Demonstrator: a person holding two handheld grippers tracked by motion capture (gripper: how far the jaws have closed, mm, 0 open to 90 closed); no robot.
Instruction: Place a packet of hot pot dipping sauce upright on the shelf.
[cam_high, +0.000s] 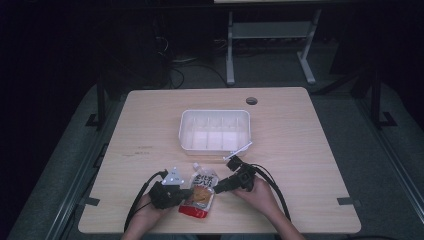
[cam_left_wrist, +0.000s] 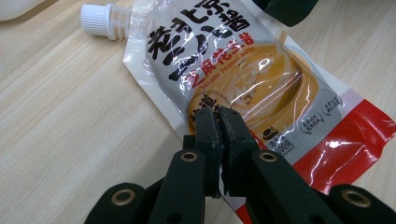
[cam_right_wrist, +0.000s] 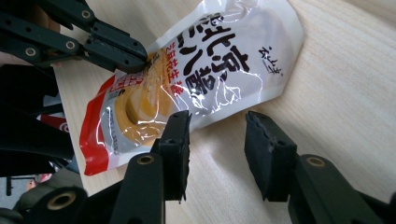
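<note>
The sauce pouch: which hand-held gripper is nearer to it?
Left. The left hand-held gripper is clamped on the sauce pouch edge; the right hand-held gripper stands open at its opposite edge, not gripping.

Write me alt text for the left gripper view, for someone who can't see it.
Seen from behind the left gripper, its two black jaws are closed together on the edge of a sauce pouch lying flat on a light wooden table. The glossy pouch has a white screw cap at upper left, black Chinese lettering and a red bottom band.
</note>
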